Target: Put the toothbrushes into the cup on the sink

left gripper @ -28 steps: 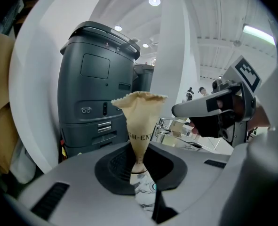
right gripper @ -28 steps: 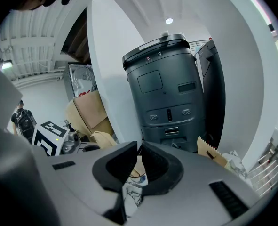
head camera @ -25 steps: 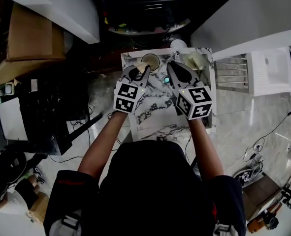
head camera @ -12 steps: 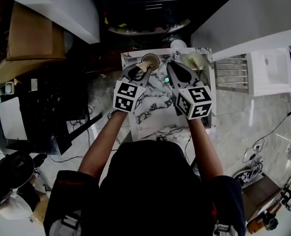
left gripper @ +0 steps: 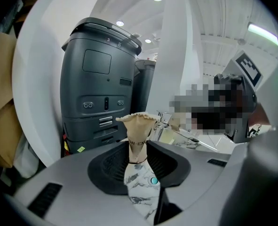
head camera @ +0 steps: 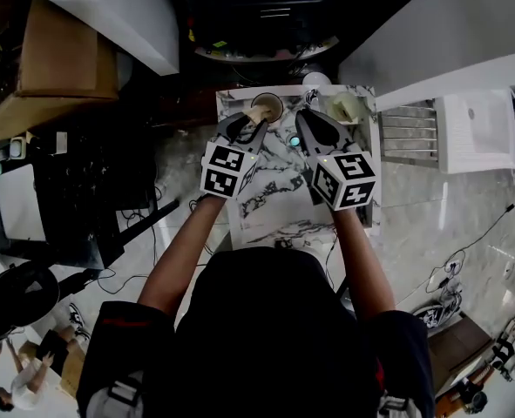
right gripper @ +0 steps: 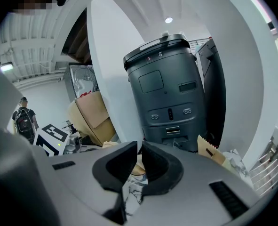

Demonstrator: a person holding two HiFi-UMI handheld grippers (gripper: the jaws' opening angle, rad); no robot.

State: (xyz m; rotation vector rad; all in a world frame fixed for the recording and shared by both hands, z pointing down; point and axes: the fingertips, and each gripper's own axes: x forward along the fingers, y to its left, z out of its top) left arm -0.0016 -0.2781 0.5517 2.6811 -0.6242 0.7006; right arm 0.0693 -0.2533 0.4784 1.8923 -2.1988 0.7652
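From the head view, my left hand-held gripper (head camera: 250,125) is at the back of the marble sink (head camera: 270,200), carrying a paper-wrapped toothbrush (head camera: 257,113). Its top end reaches the near rim of the cup (head camera: 269,105), so I judge I am lining it up for the drop. My right hand-held gripper (head camera: 308,118) hangs beside it, near a second wrapped packet (head camera: 345,107) at the sink's right back corner. I take that packet for the next brush.

In the left gripper view, the jaws are clenched on the toothbrush (left gripper: 138,134) low on its wrapper. It stands upright with the crimped end up, which suits a straight lowering. The cup is hidden here.

In the right gripper view, the jaws are closed to a sliver with nothing between them. The packet (right gripper: 209,153) lies off to the right, well outside the jaws.
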